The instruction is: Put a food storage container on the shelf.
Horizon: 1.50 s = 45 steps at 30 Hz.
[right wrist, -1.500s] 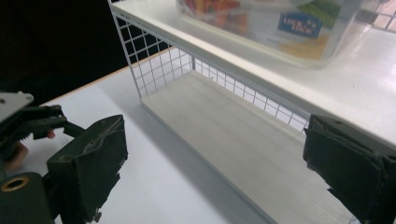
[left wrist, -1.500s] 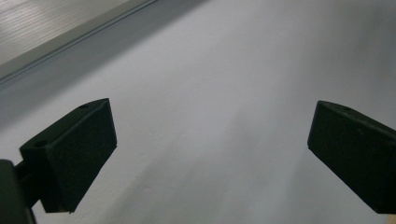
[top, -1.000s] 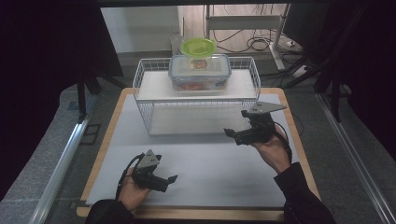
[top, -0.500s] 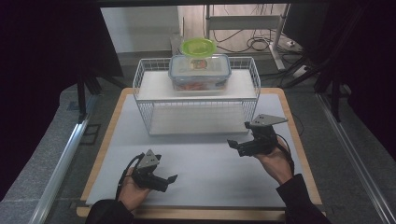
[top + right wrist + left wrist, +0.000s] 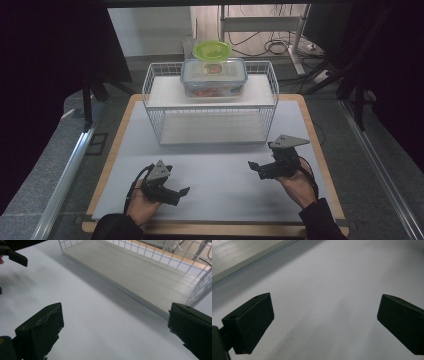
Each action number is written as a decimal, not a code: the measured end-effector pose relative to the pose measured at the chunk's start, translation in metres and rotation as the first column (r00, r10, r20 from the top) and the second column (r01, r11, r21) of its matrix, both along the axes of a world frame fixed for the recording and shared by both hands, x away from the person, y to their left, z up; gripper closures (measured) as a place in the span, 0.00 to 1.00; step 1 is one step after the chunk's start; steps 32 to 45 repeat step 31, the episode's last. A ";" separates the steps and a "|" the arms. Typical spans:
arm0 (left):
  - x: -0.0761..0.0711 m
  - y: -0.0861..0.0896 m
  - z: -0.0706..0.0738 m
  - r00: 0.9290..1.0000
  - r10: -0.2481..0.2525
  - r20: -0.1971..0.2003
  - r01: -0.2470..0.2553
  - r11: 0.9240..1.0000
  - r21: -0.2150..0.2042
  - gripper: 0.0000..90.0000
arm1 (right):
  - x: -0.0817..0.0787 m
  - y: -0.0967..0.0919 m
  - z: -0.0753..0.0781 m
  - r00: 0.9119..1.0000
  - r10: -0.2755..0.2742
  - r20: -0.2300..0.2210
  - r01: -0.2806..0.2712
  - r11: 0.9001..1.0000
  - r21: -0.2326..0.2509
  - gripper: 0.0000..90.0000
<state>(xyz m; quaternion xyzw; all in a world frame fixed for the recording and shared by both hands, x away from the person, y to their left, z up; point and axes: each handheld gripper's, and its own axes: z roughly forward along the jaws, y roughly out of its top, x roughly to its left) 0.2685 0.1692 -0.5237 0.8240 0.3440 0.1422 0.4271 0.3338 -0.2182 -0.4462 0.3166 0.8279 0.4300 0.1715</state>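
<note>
A white wire rack with two shelves stands at the back middle of the white mat. On its upper shelf sits a clear lidded container with food inside, and a green bowl rests at its far edge. My left gripper lies low at the near left, open and holding nothing; in the left gripper view the left gripper has only mat between its jaws. My right gripper is open at the near right, in front of the rack. The right gripper faces the rack's lower shelf.
The mat lies on a wooden table whose rim shows at the right. Metal rails run along both sides of the table. Cables and a stand are behind the rack. The left gripper's jaw shows at the right gripper view's top left.
My right gripper has drawn back from the rack toward the person and come lower over the mat. The left gripper has stayed put.
</note>
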 end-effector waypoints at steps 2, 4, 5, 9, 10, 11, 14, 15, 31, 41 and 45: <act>0.000 0.000 0.000 1.000 -0.001 0.000 0.001 1.000 0.001 0.01 | -0.002 -0.003 -0.004 1.000 -0.007 -0.005 0.007 1.000 0.002 0.00; 0.000 0.000 0.000 1.000 0.000 -0.001 0.000 1.000 0.000 0.01 | -0.005 -0.005 -0.008 1.000 -0.010 -0.009 0.010 1.000 0.003 0.00; 0.000 0.000 0.000 1.000 0.000 -0.001 0.000 1.000 0.000 0.01 | -0.006 -0.006 -0.010 1.000 -0.011 -0.010 0.011 1.000 0.000 0.00; 0.000 -0.001 0.000 1.000 0.000 -0.001 0.000 1.000 0.003 0.01 | -0.012 -0.011 -0.019 1.000 -0.016 -0.017 0.016 1.000 -0.006 0.00; 0.000 -0.001 0.000 1.000 0.000 -0.001 0.000 1.000 0.004 0.01 | -0.014 -0.012 -0.021 1.000 -0.018 -0.020 0.018 1.000 -0.008 0.00; 0.000 -0.001 -0.001 1.000 0.000 -0.002 0.000 1.000 0.004 0.01 | -0.015 -0.013 -0.024 1.000 -0.018 -0.023 0.018 1.000 -0.011 0.00; 0.000 -0.001 -0.001 1.000 0.000 -0.003 0.000 1.000 0.011 0.01 | -0.019 -0.014 -0.032 0.999 -0.026 -0.038 0.025 0.999 -0.027 0.00; 0.000 -0.001 -0.001 1.000 0.000 -0.002 0.000 1.000 0.015 0.01 | -0.020 -0.015 -0.034 0.999 -0.028 -0.042 0.026 0.999 -0.036 0.00; 0.001 -0.003 -0.003 1.000 -0.002 0.000 0.002 0.999 0.040 0.01 | -0.028 -0.014 -0.061 0.996 -0.032 -0.088 0.020 0.991 -0.135 0.00; 0.001 -0.003 -0.003 1.000 -0.002 0.000 0.002 0.999 0.040 0.01 | -0.028 -0.014 -0.061 0.996 -0.032 -0.088 0.020 0.991 -0.135 0.00; 0.001 -0.003 -0.003 1.000 -0.002 0.000 0.002 0.999 0.040 0.01 | -0.028 -0.014 -0.061 0.996 -0.032 -0.088 0.020 0.991 -0.135 0.00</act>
